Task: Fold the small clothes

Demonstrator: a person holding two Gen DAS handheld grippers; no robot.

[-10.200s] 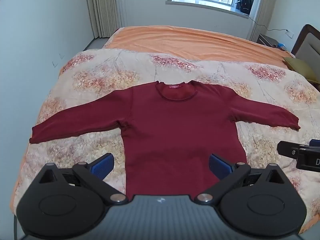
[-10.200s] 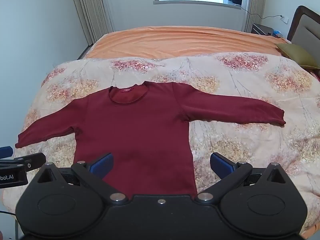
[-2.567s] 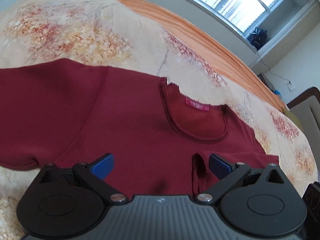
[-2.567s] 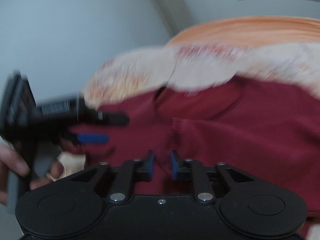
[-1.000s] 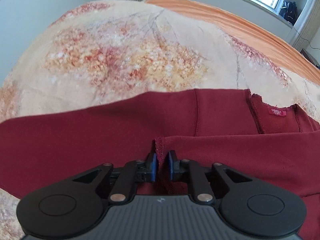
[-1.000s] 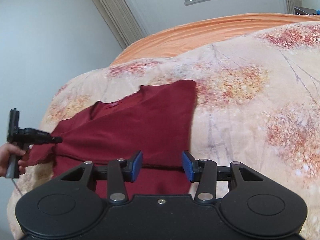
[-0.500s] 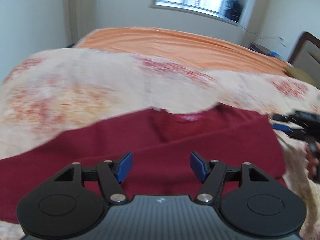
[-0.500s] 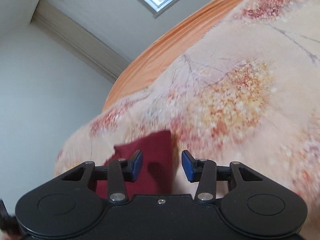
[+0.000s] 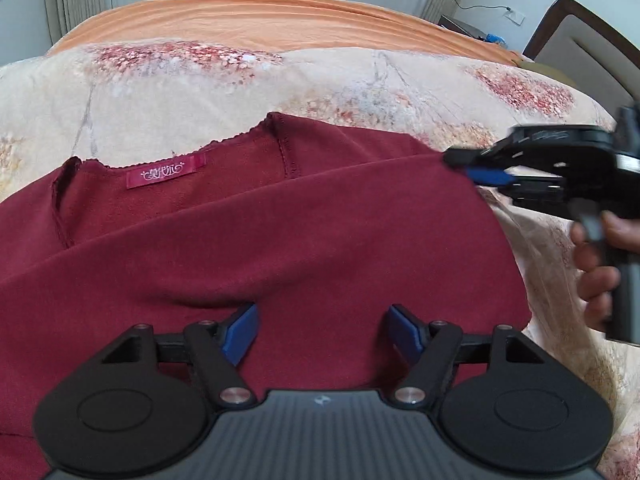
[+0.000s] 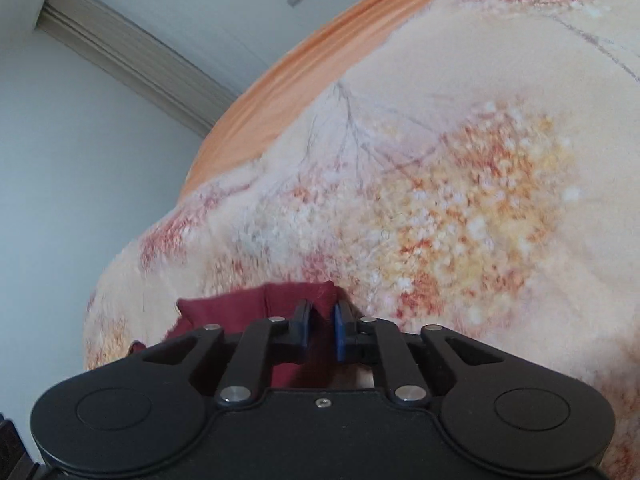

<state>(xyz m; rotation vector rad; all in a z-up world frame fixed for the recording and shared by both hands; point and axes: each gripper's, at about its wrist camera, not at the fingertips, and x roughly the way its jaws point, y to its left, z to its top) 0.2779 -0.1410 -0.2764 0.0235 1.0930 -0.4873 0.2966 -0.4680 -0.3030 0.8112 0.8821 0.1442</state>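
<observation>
Working on a bed, over a flowered quilt (image 9: 360,80) with a plain orange sheet (image 9: 280,12) beyond it. Spread flat on the quilt, collar toward the window: the dark red shirt (image 9: 320,240), with a band of cloth, most likely a sleeve, lying slantwise across the chest below the neck opening. Judged from that, somewhere in the middle of the fold, with the sides being brought in and the lengthwise fold not yet made. Left gripper (image 9: 324,324) hovering low over the chest, jaws wide and opening, gripping nothing, only flat cloth beneath them. Right gripper (image 9: 476,168) held by a hand (image 9: 600,264) at the shirt's far shoulder corner; seen from its own camera (image 10: 322,326), jaws narrow and closing, with the bunched red corner (image 10: 248,304) between the pads, seemingly pinched. Next, probably: carry that corner across toward the middle, keeping it low so the layer underneath does not drag, and find a matching hold lower down for the free left gripper. Smallest landmark for centring the fold: the pink label (image 9: 166,174) inside the collar.
</observation>
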